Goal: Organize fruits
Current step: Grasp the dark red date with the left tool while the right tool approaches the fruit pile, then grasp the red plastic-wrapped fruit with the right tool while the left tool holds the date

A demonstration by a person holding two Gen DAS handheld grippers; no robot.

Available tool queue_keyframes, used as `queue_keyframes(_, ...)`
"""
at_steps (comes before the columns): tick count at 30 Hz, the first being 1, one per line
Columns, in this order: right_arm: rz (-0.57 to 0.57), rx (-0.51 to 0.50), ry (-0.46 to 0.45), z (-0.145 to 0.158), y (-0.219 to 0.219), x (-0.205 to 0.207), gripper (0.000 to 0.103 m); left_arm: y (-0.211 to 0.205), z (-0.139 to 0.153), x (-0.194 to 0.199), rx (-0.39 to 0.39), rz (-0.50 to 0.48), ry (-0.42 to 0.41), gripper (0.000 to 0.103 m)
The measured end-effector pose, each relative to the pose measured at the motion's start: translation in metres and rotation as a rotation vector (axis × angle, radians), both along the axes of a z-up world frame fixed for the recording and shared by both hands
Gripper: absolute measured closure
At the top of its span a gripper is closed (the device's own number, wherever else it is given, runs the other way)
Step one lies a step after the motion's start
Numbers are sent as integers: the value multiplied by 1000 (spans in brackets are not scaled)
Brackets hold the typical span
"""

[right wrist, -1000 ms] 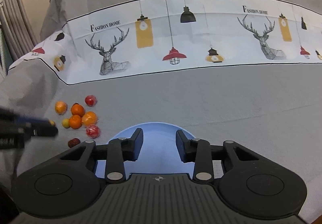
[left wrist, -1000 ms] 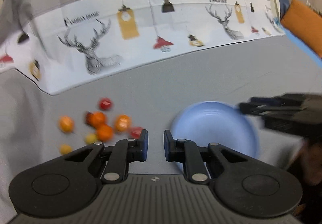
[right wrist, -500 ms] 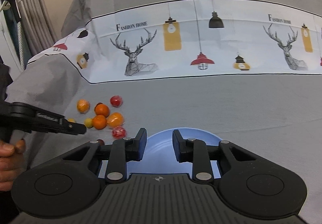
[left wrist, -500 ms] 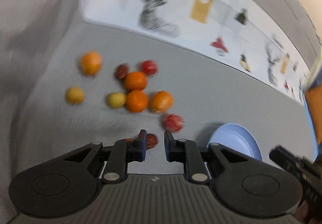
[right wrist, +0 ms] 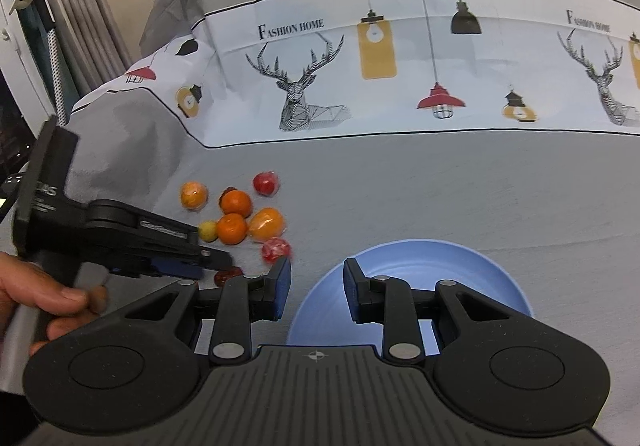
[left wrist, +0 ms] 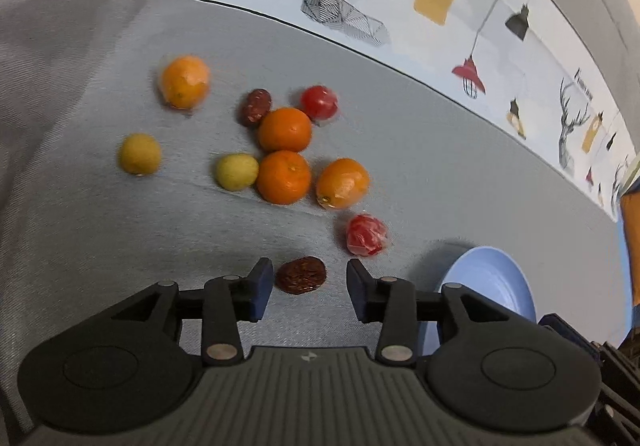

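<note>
Several small fruits lie on the grey cloth: oranges (left wrist: 283, 177), yellow ones (left wrist: 237, 171), wrapped red ones (left wrist: 366, 235) and dark dates. My left gripper (left wrist: 306, 278) is open with a dark red date (left wrist: 301, 274) lying between its fingertips on the cloth. A blue plate (left wrist: 494, 286) sits to the right. In the right wrist view my right gripper (right wrist: 316, 280) is open and empty, hovering at the near left rim of the blue plate (right wrist: 460, 262). The fruit pile (right wrist: 234, 224) lies left of it, with the left gripper (right wrist: 216, 260) reaching in over the date (right wrist: 226, 275).
A white printed band with deer and lamps (right wrist: 400, 69) crosses the cloth behind the fruit. A hand (right wrist: 36, 298) holds the left gripper's handle at the left edge. Grey curtains (right wrist: 80, 5) hang at the far left. An orange cushion (left wrist: 630, 230) shows at right.
My left gripper has swung left and down to the fruit pile and opened its jaws around the dark date. My right gripper has shifted slightly over the plate's left rim and opened wider.
</note>
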State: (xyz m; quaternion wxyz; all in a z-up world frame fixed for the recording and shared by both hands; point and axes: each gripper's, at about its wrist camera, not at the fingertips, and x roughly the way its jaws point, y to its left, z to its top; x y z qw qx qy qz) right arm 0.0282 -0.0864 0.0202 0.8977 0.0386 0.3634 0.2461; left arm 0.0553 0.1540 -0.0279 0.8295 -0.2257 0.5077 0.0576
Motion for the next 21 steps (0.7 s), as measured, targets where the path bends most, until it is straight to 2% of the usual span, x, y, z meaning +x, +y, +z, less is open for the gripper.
queue_keyframes(7,-3,-10,17,-3,11,7,69,-22,-11,11,126,-61,54,59)
queue_keyframes(9,-6,-11,21,-4,13,10,66,-23,-11,11,153,-72,56,69)
queue_keyframes(14,21,-23,55,-10,27,25,62,-6,-6,5,140,-16,46,69)
queue_keyframes(21,53,-73,59,-30,65,55,58,21,0,-5,95,92,59,69)
